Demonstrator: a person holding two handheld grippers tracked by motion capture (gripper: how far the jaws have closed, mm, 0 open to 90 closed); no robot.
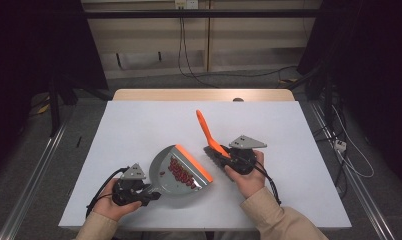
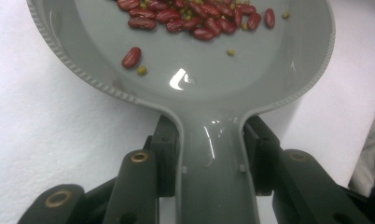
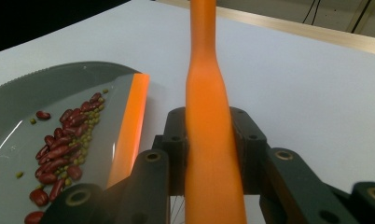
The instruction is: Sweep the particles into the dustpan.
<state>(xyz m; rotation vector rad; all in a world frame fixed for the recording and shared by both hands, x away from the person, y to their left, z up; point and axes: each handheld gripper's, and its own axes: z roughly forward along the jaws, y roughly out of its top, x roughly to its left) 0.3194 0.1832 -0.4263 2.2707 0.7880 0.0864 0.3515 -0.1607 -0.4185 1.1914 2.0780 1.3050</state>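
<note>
Holding the grey dustpan by its handle, my left gripper has its jaws pinched on either side of the neck, the pan running straight out ahead of them toward the middle of the white table. Its orange lip faces up and to my right, toward my right gripper, whose jaws are pressed onto the orange brush low on its handle, the handle rising and leaning away from me toward the far edge. The red beans and a few small green ones lie inside the pan, gathered near the lip. I judge the brush head sits just beside that lip, on its open side, so any further sweep runs from my right hand across toward my left
</note>
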